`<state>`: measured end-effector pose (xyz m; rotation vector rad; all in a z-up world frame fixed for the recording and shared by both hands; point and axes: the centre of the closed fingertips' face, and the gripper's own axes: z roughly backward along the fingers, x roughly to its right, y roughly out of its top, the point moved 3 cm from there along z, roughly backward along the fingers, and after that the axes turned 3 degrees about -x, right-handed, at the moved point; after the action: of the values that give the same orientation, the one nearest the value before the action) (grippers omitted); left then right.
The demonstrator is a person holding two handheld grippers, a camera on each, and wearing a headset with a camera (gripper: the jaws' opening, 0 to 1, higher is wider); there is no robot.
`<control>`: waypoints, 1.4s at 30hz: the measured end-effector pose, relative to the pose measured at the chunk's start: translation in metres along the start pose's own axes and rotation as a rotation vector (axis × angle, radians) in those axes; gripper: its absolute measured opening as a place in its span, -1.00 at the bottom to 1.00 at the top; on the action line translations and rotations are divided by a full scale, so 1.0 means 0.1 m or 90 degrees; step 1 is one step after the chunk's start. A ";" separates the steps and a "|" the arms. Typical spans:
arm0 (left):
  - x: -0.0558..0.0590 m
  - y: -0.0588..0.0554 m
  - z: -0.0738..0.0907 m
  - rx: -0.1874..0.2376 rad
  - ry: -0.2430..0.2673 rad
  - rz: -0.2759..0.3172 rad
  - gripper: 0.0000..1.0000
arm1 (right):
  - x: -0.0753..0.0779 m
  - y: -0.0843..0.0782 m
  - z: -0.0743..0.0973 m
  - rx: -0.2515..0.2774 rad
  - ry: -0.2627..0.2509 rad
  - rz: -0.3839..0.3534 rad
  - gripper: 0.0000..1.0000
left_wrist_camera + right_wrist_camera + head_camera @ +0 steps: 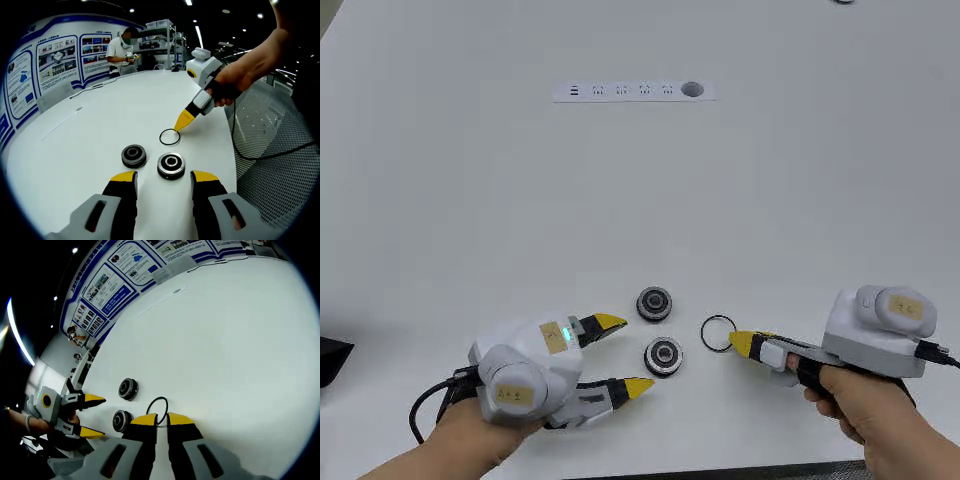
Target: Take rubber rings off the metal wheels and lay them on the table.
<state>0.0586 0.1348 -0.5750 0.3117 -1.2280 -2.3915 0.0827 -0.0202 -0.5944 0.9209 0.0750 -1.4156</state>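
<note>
While my left tongs (pixel 628 353) sit spread apart just short of the nearer metal wheel (pixel 664 355), my right tongs (pixel 739 342) are pinched on the near edge of a rubber ring (pixel 718 317). It lies flat on the desk (pixel 620 200). The second wheel (pixel 654 303) is just beyond.

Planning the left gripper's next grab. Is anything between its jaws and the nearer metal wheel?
Nothing visible. The nearer metal wheel lies on bare table straight ahead of the open left gripper. The other wheel sits off to one side, and the loose rubber ring and right gripper lie beyond it.
</note>
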 end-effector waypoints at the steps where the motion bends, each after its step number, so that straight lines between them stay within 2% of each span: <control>1: 0.00 0.00 0.00 0.000 0.000 0.001 -0.12 | -0.01 0.00 0.00 -0.002 -0.003 0.010 -0.79; 4: 0.00 0.00 0.00 -0.001 0.001 0.000 -0.14 | -0.02 0.01 0.02 0.001 -0.014 0.047 -0.74; 7: -0.01 -0.01 0.00 0.001 0.000 0.003 -0.15 | -0.04 0.01 0.02 -0.002 -0.015 0.060 -0.70; 13: 0.01 0.02 0.00 0.004 -0.002 0.002 -0.21 | -0.15 0.00 0.01 -0.002 0.013 0.054 -0.69; 24: 0.03 0.06 -0.02 0.006 -0.005 -0.003 -0.35 | -0.30 -0.12 -0.03 -0.015 0.047 0.032 -0.70; 32: 0.05 0.12 -0.09 0.009 -0.013 -0.005 -0.49 | -0.39 -0.18 -0.06 -0.021 0.066 0.021 -0.72; 42: 0.09 0.16 -0.21 -0.002 -0.031 -0.020 -0.64 | -0.44 -0.23 -0.10 -0.028 0.076 0.016 -0.72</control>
<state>0.0632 0.1073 -0.5745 0.2763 -1.2496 -2.4411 0.0583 0.0240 -0.5880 0.9669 0.1830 -1.3296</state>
